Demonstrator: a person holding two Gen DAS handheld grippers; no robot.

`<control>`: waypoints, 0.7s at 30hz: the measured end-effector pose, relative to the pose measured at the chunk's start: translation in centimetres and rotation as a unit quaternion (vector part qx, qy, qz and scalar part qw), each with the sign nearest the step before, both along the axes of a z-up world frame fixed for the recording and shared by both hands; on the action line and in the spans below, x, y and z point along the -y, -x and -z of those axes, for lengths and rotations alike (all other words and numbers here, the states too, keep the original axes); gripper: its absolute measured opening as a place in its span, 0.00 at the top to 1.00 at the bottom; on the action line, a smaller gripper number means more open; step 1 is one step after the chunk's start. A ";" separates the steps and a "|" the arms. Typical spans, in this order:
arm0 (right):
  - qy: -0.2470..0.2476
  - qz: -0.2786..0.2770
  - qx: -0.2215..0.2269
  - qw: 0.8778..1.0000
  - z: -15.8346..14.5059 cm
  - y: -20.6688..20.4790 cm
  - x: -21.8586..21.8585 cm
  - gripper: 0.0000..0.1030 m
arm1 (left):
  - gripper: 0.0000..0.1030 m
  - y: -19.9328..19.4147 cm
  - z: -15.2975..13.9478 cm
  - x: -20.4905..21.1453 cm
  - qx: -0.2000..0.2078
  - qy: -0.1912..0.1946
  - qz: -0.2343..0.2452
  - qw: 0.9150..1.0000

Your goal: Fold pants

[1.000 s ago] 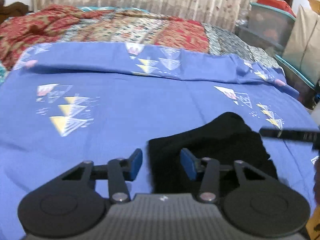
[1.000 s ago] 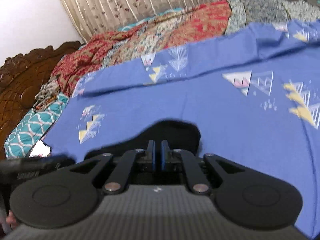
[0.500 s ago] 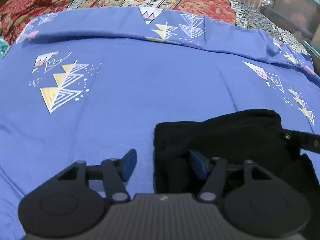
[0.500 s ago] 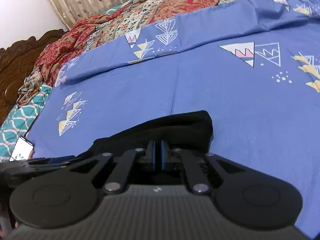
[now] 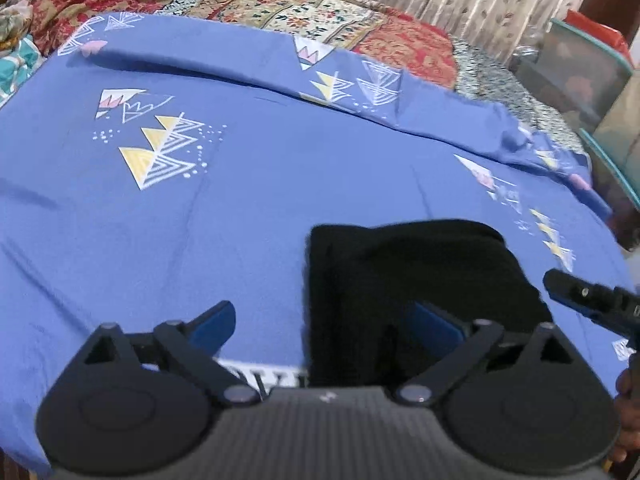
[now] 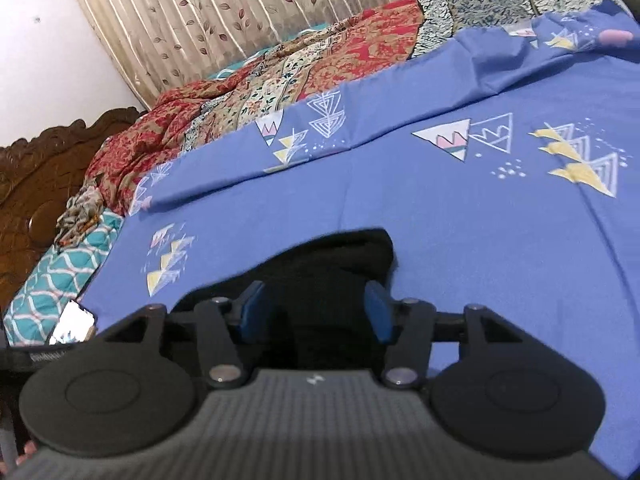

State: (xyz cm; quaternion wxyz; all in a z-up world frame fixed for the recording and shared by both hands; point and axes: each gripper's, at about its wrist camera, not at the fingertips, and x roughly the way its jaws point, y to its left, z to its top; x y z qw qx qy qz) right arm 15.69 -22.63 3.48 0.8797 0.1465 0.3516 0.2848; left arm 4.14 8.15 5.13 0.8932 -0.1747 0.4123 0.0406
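Observation:
The black pants (image 5: 420, 272) lie folded into a compact bundle on the blue bedsheet (image 5: 240, 200). My left gripper (image 5: 320, 326) is open, its jaws straddling the bundle's left edge, the right finger over the cloth. The bundle also shows in the right wrist view (image 6: 332, 264). My right gripper (image 6: 314, 312) is open, its jaws spread just over the near part of the bundle, holding nothing. The right gripper's finger (image 5: 592, 300) shows at the right edge of the left wrist view.
A red patterned quilt (image 6: 280, 80) lies along the far side of the bed, with curtains (image 6: 240, 8) behind. A phone (image 6: 72, 322) lies near a teal pillow (image 6: 52, 280) at the left. Storage boxes (image 5: 576, 72) stand past the bed's right side.
My right gripper was shut on the pants and has opened, letting the bundle lie on the sheet. My left gripper opened wider. Both views tilted slightly.

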 end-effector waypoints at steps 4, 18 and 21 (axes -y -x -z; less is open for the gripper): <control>-0.014 -0.045 0.030 0.998 -1.0 3.1 0.1 0.61 | 0.04 1.6 0.2 1.0 0.007 0.005 0.024 1.000; -0.005 -0.197 -0.113 0.974 4.4 2.2 -8.0 0.98 | 0.04 1.4 4.6 0.5 -0.060 0.022 0.006 0.998; 0.015 -0.201 -0.095 0.975 4.2 2.4 -8.6 0.98 | 0.01 1.4 5.0 0.4 -0.062 0.023 0.003 0.998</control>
